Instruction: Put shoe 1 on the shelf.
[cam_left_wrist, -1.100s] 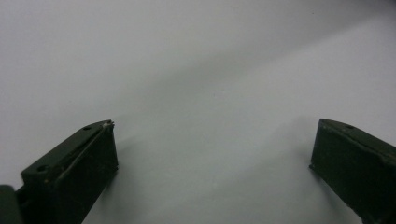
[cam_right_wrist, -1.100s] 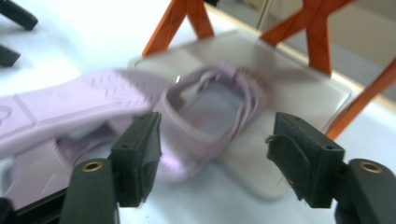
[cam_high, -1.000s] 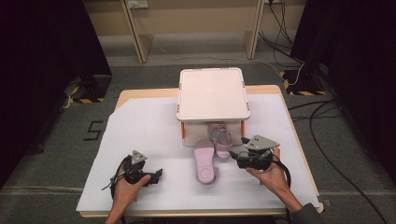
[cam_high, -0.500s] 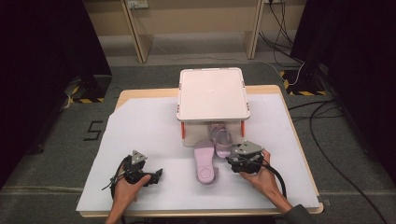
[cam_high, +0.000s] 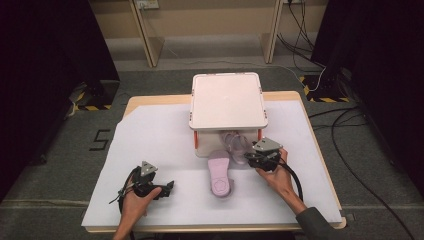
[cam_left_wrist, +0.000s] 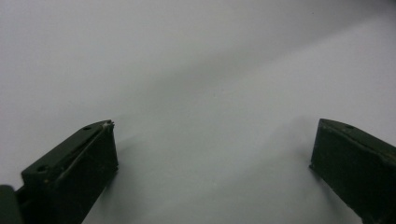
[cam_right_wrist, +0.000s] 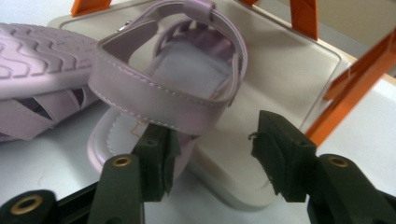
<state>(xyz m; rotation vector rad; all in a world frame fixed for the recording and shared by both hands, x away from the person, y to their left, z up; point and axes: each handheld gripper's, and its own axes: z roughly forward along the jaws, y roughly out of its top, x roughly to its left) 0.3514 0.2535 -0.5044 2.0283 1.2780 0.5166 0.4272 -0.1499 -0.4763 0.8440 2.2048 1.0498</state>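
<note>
I am closing my right gripper (cam_right_wrist: 212, 154) around the heel of the upright lilac sandal (cam_right_wrist: 168, 88), its jaws not yet pressing. My left gripper (cam_left_wrist: 212, 158) is hovering wide open over the white sheet (cam_left_wrist: 196, 70).

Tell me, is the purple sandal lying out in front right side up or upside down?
Upside down. The sandal shows its wavy grooved sole facing up.

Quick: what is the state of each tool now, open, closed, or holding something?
Left tool: open, holding nothing, over the white sheet.
Right tool: open, jaws have just been closing around the heel of the upright lilac sandal, not gripping yet.
</note>
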